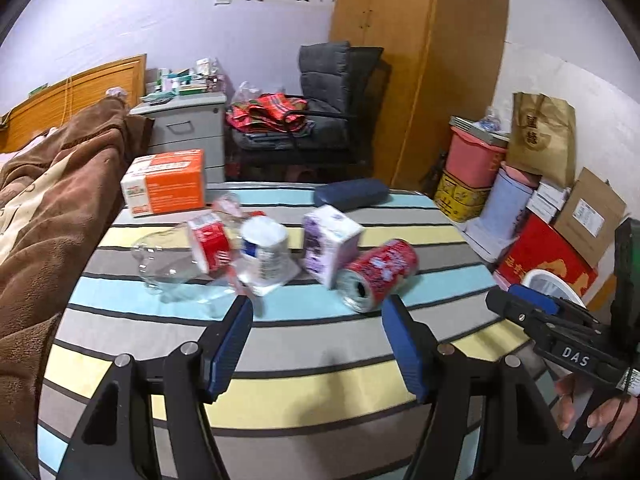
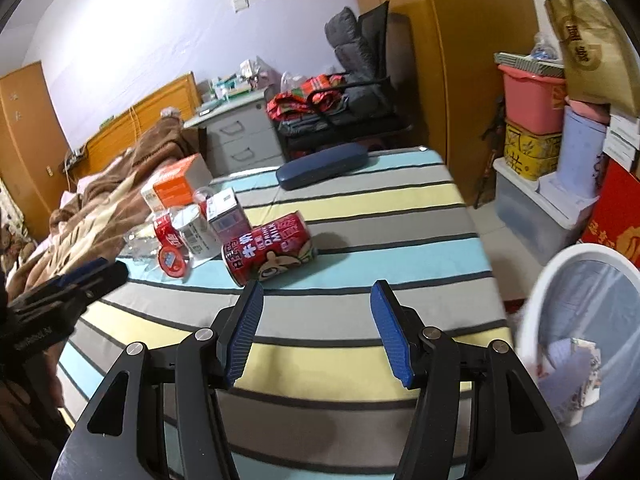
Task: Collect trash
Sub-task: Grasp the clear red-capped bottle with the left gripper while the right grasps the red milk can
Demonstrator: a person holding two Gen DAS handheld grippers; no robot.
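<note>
Red can point(image 2: 269, 253) lying, just beyond empty jaws

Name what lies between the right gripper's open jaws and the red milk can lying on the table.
Only bare striped tablecloth; in the right wrist view, nothing sits between the right gripper and the red milk can.

The tabletop point(image 1: 304, 332) wears stripes of pale blue, grey and cream, edged with thin black lines. On it lie a red can point(image 1: 380, 274) with white print, a lilac carton point(image 1: 330, 246), a white cup point(image 1: 264, 254), an orange-and-white box point(image 1: 166, 182) and a navy case point(image 1: 351, 195). The bin point(image 2: 536, 304) is white. Both hand-held grippers are black with blue pads point(image 2: 242, 334).
</note>
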